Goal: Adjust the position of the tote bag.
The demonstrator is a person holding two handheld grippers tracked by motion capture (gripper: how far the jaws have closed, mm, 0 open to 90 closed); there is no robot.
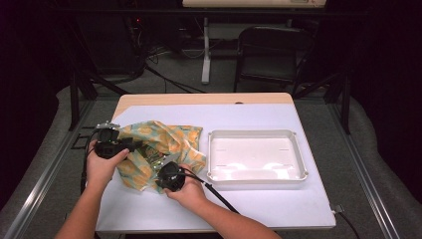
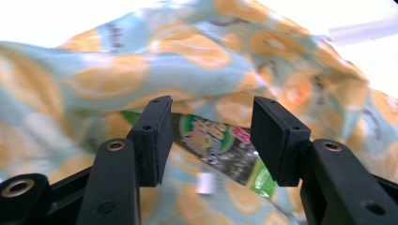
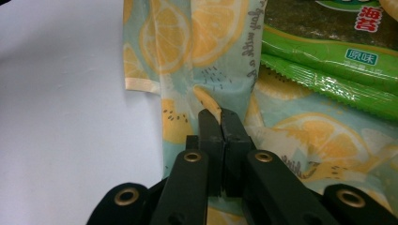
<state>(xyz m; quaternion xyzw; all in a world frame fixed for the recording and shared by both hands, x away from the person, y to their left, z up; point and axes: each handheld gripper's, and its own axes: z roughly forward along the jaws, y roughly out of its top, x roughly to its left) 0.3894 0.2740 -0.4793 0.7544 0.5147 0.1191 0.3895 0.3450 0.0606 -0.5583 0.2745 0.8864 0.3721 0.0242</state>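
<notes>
Mid-unpacking: my right gripper (image 3: 220, 123) is clamped on the lemon-print bag (image 1: 164, 144), left of the white tray (image 1: 257, 175). My left gripper (image 2: 209, 133), jaws apart, faces the green snack pack (image 2: 220, 145) inside the bag. Next: reach in, pinch pack w/o cloth.

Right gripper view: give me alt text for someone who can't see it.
The right gripper, jaws shut, pinches a fold of the lemon-print cloth on the white table. Green snack packets lie on the cloth at upper right.
</notes>
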